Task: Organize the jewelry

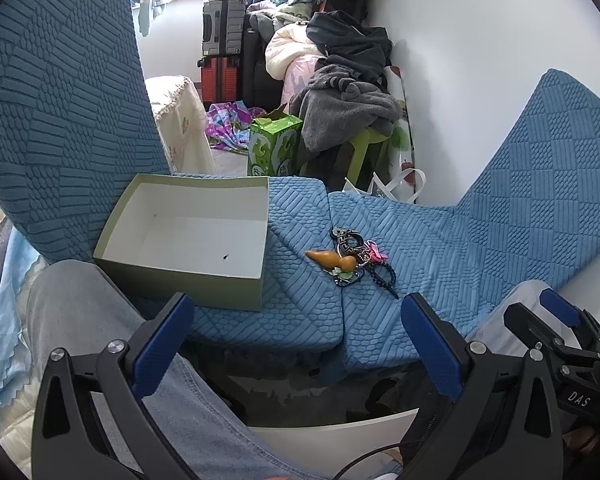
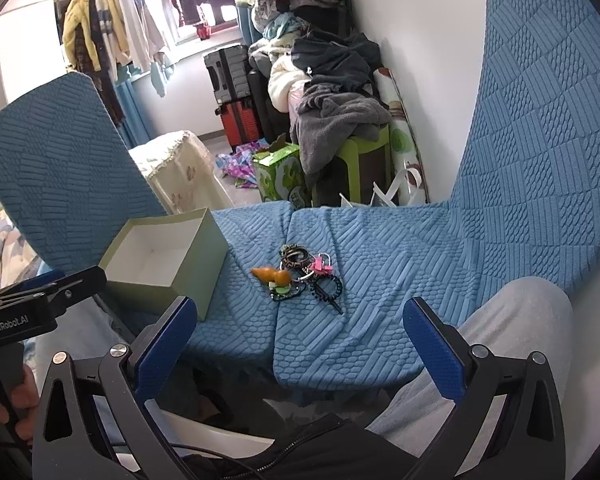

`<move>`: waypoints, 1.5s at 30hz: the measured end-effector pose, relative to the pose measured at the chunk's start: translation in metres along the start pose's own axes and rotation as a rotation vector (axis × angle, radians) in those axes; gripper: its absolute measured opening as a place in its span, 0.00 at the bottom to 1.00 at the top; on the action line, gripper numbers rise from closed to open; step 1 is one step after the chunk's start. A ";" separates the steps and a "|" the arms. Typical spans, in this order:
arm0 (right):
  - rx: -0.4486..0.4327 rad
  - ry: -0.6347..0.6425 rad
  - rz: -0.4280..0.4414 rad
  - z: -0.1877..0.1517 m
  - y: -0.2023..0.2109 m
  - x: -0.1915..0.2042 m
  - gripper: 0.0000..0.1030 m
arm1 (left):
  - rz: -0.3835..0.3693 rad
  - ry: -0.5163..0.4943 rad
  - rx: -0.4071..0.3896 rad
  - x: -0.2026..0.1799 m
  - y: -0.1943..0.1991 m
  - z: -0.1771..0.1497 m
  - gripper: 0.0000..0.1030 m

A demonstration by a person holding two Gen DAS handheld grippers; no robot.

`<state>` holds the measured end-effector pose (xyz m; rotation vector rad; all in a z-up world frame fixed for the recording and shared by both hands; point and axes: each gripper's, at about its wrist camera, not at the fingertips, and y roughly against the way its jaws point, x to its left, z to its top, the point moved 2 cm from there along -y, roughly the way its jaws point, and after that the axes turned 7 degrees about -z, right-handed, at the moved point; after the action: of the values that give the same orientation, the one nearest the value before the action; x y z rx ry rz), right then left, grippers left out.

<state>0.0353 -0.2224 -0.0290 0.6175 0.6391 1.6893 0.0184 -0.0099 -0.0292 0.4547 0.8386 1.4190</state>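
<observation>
On the right gripper (image 1: 556, 336) body I read "DAS", and on the left gripper (image 2: 56, 292) "GenRobot.AI". I see both grippers with jaws spread wide, holding nothing. The jewelry pile (image 1: 350, 258) lies on the blue seat cover (image 1: 440, 248) ahead of both, between their fingers. The orange gourd pendant (image 1: 332, 260) points its narrow end toward the open box (image 1: 188, 236), ahead-left. The tangled small pieces I cannot separate.

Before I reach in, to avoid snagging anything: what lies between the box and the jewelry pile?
Only bare blue cushion separates the box from the jewelry pile, clearest in the right wrist view.
</observation>
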 end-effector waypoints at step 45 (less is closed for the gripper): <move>-0.037 0.033 0.107 0.053 -0.116 -0.040 0.90 | -0.139 0.008 -0.032 -0.011 -0.126 0.061 1.00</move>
<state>0.1607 -0.2355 -0.0751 0.6085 0.6059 1.8103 0.1486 -0.0256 -0.0784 0.3596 0.8372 1.3045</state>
